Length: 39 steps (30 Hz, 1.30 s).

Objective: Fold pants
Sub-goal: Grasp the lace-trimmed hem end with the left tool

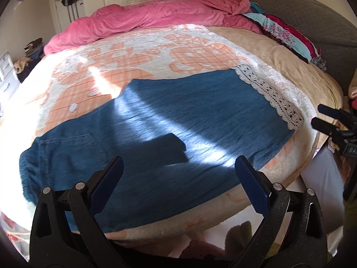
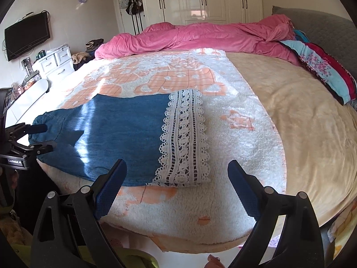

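Blue denim pants (image 1: 169, 120) lie flat on a white and orange blanket (image 1: 125, 53), legs together, waist at the left and a white lace hem (image 1: 270, 96) at the right. My left gripper (image 1: 178, 165) is open and empty, above the near edge of the pants' middle. My right gripper (image 2: 176, 167) is open and empty, just in front of the lace hem (image 2: 185, 138) of the pants (image 2: 116, 129). Each gripper also shows in the other's view: the right one (image 1: 321, 116) at the right edge, the left one (image 2: 42, 136) at the left edge.
A pink duvet (image 1: 151, 20) is bunched along the far side of the bed. Folded colourful cloths (image 2: 321, 67) lie at the far right by a grey headboard (image 2: 323, 26). A beige sheet (image 2: 312, 122) covers the right side. White drawers (image 2: 55, 64) and a wall television (image 2: 26, 35) stand at the left.
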{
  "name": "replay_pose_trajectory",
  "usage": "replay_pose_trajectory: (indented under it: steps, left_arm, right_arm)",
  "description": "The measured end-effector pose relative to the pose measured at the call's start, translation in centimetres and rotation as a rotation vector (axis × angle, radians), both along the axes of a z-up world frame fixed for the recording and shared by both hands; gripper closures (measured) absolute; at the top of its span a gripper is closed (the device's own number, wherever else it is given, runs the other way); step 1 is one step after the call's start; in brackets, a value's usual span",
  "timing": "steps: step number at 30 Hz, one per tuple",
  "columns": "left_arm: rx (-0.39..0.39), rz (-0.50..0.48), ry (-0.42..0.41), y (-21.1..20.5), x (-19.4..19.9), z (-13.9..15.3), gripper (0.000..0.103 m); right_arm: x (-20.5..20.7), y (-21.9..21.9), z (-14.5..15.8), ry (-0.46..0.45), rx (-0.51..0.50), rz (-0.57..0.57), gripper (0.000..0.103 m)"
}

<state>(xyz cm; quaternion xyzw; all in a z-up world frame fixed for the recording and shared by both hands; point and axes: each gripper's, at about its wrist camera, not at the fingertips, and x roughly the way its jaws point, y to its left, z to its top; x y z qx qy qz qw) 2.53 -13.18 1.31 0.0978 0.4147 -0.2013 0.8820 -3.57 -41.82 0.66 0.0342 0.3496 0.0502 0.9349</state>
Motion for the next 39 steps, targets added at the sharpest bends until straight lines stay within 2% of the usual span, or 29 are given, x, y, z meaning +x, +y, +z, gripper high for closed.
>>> replay_pose_trajectory:
  steps: [4,13,18,22,25,26,28,29,31,35,36,39]
  left_arm:
    - [0.03,-0.053,0.017,-2.8,1.9,-0.3,0.01]
    - [0.03,-0.167,0.07,-8.6,8.2,-0.4,0.01]
    - [0.035,-0.238,0.072,-11.4,11.6,-0.1,0.01]
    - [0.069,-0.286,0.077,-13.5,14.4,-0.7,0.01]
    - [0.055,-0.293,0.113,-14.5,16.6,-1.6,0.01]
    - [0.048,-0.299,0.126,-14.7,17.2,-1.8,0.01]
    - [0.047,-0.316,0.148,-14.9,18.3,-2.4,0.01]
    - [0.041,-0.327,0.161,-15.1,18.8,-2.7,0.011]
    - [0.011,-0.352,0.202,-15.3,19.7,-3.1,0.021]
    - [-0.028,-0.401,0.274,-16.1,20.5,-4.2,0.047]
    - [-0.028,-0.42,0.284,-16.4,20.5,-4.5,0.05]
    - [-0.037,-0.467,0.289,-17.0,20.4,-5.1,0.05]
  right_arm:
    - [0.4,-0.8,-1.2,0.03,0.056,-0.02,0.012]
    - [1.5,-1.4,-2.6,0.065,0.148,-0.014,0.012]
    - [2.6,-1.3,-3.6,0.094,0.21,-0.02,0.012]
    - [3.1,-1.3,-3.9,0.093,0.231,-0.033,0.012]
    - [3.5,-1.5,-4.1,0.101,0.261,-0.04,0.012]
    - [3.5,-1.7,-4.2,0.103,0.279,-0.049,0.014]
    - [3.5,-1.6,-4.1,0.096,0.256,-0.058,0.028]
    - [3.6,-1.4,-4.1,0.095,0.245,-0.055,0.03]
    - [3.6,-1.3,-4.1,0.095,0.255,-0.044,0.036]
    - [4.0,-1.5,-4.1,0.092,0.285,-0.028,0.037]
    - [4.1,-1.6,-4.2,0.091,0.293,-0.028,0.037]
    - [4.4,-1.5,-4.3,0.082,0.298,-0.021,0.037]
